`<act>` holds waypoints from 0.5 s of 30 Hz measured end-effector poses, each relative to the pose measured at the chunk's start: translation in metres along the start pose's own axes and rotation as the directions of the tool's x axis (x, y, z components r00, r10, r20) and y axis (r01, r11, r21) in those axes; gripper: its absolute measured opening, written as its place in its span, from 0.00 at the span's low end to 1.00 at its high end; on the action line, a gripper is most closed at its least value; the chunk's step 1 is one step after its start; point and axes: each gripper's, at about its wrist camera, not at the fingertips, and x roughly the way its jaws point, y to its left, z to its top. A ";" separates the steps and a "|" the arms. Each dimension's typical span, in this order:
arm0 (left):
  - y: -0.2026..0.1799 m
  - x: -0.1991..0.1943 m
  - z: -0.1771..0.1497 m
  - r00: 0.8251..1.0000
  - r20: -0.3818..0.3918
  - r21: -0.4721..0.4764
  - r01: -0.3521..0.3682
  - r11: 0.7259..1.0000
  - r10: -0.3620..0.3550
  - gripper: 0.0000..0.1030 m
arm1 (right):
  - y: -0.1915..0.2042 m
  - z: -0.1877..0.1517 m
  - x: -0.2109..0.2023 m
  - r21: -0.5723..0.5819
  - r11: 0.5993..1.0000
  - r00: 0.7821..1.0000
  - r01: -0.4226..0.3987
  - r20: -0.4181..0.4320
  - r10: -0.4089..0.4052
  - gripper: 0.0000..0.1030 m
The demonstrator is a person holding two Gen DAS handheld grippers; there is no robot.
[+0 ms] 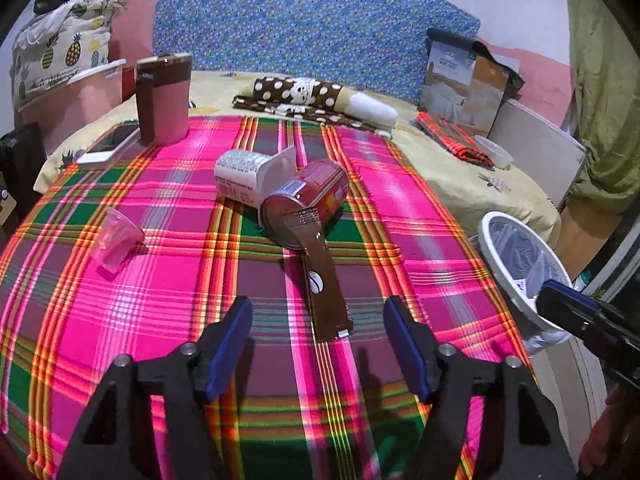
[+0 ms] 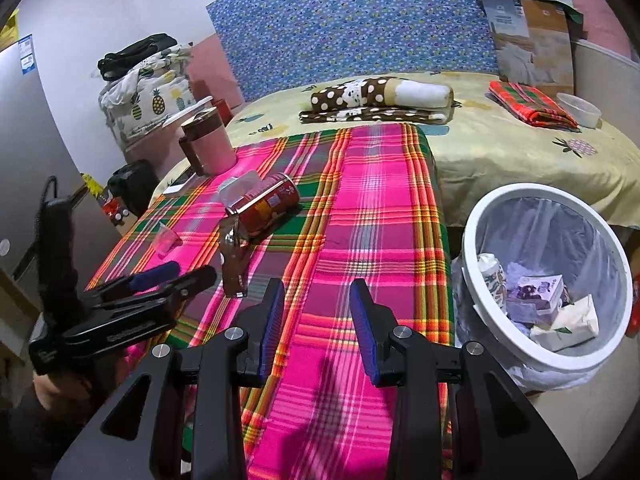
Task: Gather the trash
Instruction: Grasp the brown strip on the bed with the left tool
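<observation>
Trash collection: both grippers tilted down over plaid worktop (image 1: 140, 312).
Left gripper (image 1: 318, 340): fingers wide, empty, brown sachet (image 1: 324, 280) between fingertips, red can (image 1: 308, 200) beyond.
Right gripper (image 2: 316, 320): fingers part-open, empty; bin (image 2: 476, 224) right.

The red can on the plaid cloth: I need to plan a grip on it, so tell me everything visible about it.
The red can looks like metal with a red printed label and a shiny rim. It lies on its side on the plaid cloth, one end toward the left gripper's camera. A long brown sachet leans against that end, and a white carton touches its far side. No dents are visible. Neither gripper touches it.
</observation>
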 end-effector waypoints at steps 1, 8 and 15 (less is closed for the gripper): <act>0.000 0.006 0.001 1.000 -0.009 0.000 -0.002 1.000 0.002 0.63 | 0.000 0.000 0.001 0.001 1.000 1.000 0.001 -0.001 -0.001 0.35; -0.003 0.034 0.004 0.998 -0.058 -0.004 -0.016 1.000 0.016 0.50 | -0.004 0.004 0.010 0.008 1.000 1.000 0.009 -0.017 -0.009 0.35; -0.003 0.037 0.003 0.996 -0.085 0.000 -0.004 1.000 0.004 0.15 | -0.005 0.010 0.021 0.010 1.000 0.999 0.005 -0.032 -0.005 0.35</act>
